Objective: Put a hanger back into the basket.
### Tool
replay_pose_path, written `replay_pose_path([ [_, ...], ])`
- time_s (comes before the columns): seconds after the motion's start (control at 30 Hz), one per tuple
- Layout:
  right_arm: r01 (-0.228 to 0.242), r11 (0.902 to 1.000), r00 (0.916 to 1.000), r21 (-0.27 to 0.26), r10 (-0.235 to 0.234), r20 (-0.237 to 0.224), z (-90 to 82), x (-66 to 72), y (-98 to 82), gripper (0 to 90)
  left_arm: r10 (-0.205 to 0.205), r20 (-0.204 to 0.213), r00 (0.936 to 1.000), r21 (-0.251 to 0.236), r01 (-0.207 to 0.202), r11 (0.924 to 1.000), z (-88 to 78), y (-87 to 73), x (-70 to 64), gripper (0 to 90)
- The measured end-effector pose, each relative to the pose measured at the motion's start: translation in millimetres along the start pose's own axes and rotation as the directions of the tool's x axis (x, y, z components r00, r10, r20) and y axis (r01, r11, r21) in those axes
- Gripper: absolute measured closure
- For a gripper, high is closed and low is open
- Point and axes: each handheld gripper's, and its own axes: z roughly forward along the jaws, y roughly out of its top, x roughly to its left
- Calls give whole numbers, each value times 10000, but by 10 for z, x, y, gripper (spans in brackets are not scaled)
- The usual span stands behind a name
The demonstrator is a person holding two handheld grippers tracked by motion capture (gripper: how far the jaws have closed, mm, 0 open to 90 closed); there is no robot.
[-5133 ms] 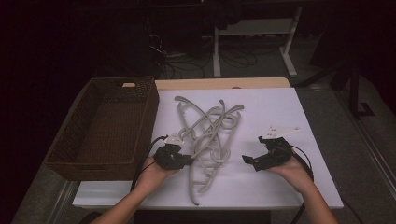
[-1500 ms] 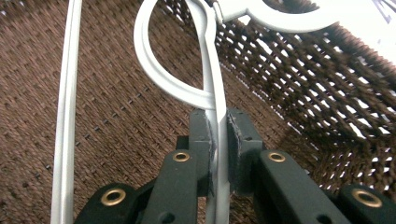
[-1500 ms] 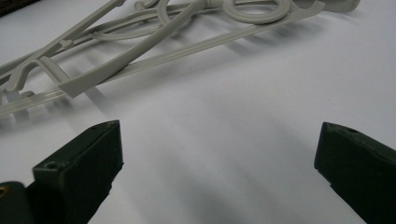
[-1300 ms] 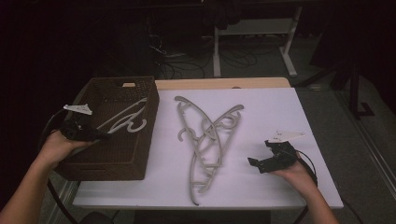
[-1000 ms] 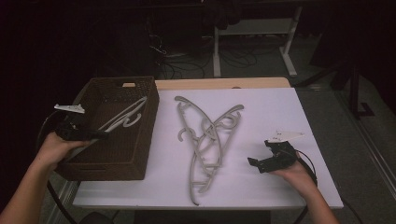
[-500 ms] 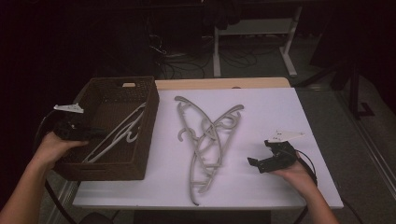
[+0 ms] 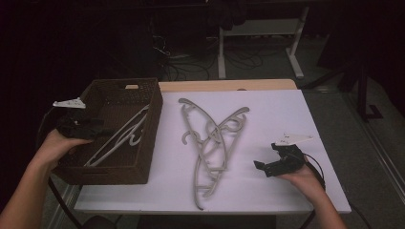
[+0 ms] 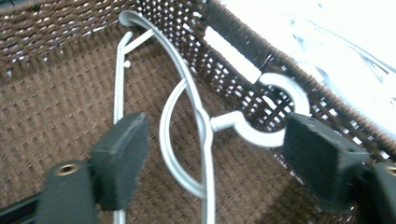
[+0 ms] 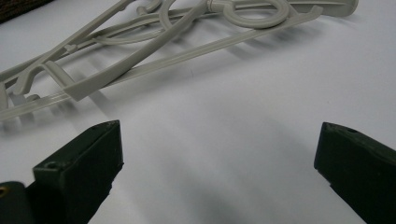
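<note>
A brown wicker basket [image 7: 111, 174] stands on the left of the white table [image 7: 277, 114]. One grey plastic hanger [image 7: 122, 138] lies slanted inside it. My left gripper [image 7: 95, 129] hovers over the basket's left side. Its jaws have just been opening and now stand apart. In the left gripper view the hanger [image 8: 201, 116] rests on the basket floor [image 8: 51, 107] between the jaws of the left gripper [image 8: 215, 140], touched by neither pad. A heap of grey hangers [image 7: 215, 143] lies mid-table. To its right my right gripper [image 7: 266, 156] rests open on the table, with the hangers [image 9: 154, 51] ahead of the right gripper [image 9: 219, 158].
A wooden strip [image 7: 229, 85] runs along the table's far edge. Behind it on the dark floor are a white desk frame [image 7: 296, 52] and cables. Bare white tabletop [image 9: 261, 107] stretches right of the heap and around my right hand.
The left gripper held a hanger above the basket, then lowered it and opened. The hanger now lies loose in the basket. The right gripper has stayed put.
</note>
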Motion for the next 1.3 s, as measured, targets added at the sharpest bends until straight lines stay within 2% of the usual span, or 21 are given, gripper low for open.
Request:
replay_pose_path([
  [0.17,61,10000,10000,22,-61,-31,3,-3,-3,9,46,50,10000,-158,-46,9999,42,104,-173,139],
  [0.57,70,9999,10000,-74,-71,-60,-14,-9,-3,10,311,495,9983,-563,-283,9980,190,365,-516,107],
  [0.8,111,9999,9999,-73,-111,-53,-18,-5,-2,10,370,953,9948,-854,-289,9959,321,503,-709,85],
  [1.0,134,9999,9999,-56,-134,-13,-9,-18,2,10,437,1353,9898,-1097,-288,9935,485,621,-949,67],
  [1.03,134,9999,9999,-56,-134,-13,-9,-18,2,10,437,1353,9898,-1097,-288,9935,485,621,-949,67],
  [1.07,140,9999,9999,-37,-140,-14,-5,-17,3,10,421,1484,9880,-1134,-253,9932,563,659,-1043,67],
  [1.3,163,9999,9998,-1,-163,-71,6,-17,3,10,613,1767,9824,-900,-459,9949,848,768,-1334,69],
])
